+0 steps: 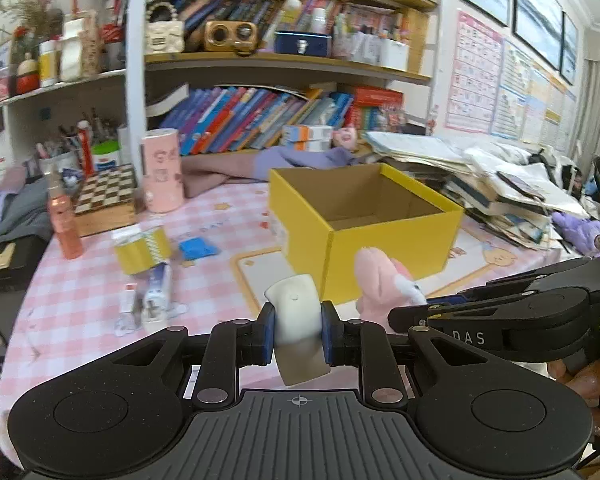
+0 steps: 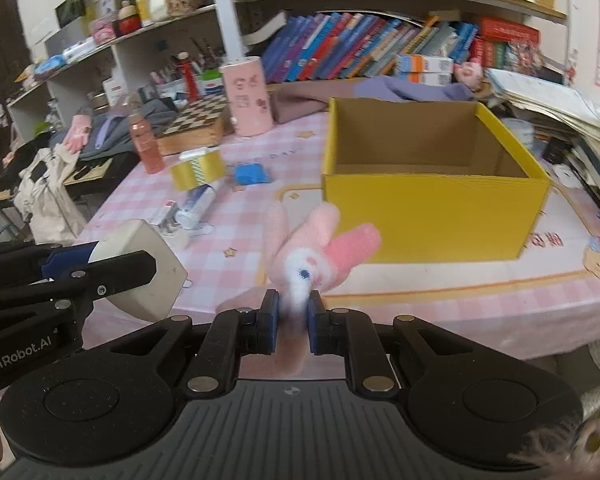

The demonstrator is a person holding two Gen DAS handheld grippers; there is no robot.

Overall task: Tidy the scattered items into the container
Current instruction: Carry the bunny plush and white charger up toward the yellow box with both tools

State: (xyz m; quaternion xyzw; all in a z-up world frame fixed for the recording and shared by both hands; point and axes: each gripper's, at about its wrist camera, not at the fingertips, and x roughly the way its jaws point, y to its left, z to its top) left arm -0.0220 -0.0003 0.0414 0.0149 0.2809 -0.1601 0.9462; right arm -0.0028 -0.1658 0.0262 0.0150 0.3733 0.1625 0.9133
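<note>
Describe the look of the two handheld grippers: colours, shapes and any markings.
Both are matte black plastic. The left gripper and right gripper each have two linkage fingers tipped with blue pads, silver pivot pins, a ribbed grey base with a crosshair mark and round recessed discs. White lettering reads "GenRobot.AI" on the left, "DAS" on the right.

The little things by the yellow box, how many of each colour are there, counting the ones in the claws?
Pink: 1, bunny in right claw
White: 1, block in left claw
Yellow: 1, tape roll
Blue: 1, packet
White-blue: 1, tube
Total: 5
</note>
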